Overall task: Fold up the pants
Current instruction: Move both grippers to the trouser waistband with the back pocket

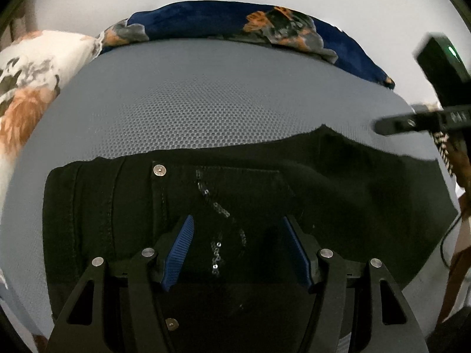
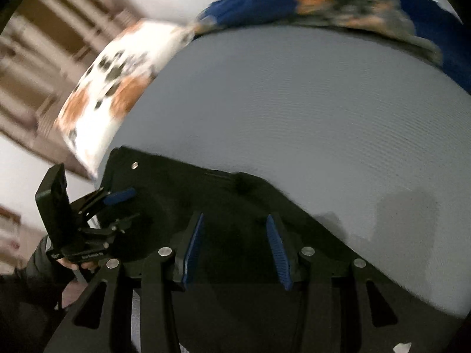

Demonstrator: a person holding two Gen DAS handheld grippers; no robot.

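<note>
Black pants (image 1: 265, 194) folded flat on a grey mattress (image 1: 206, 94), waistband end with metal rivet (image 1: 159, 171) and sequin-trimmed pocket to the left. Left gripper (image 1: 237, 250) over the pocket, blue pads (image 1: 179, 253) spread wide, cloth lying between and beneath them, nothing pinched. Right gripper (image 2: 238, 247) over the other end of the pants, jaws likewise parted, empty, dark cloth showing between the fingers. Patterned blanket (image 1: 220, 20) bunched along the far edge, floral pillow (image 1: 26, 82) at far left
</note>
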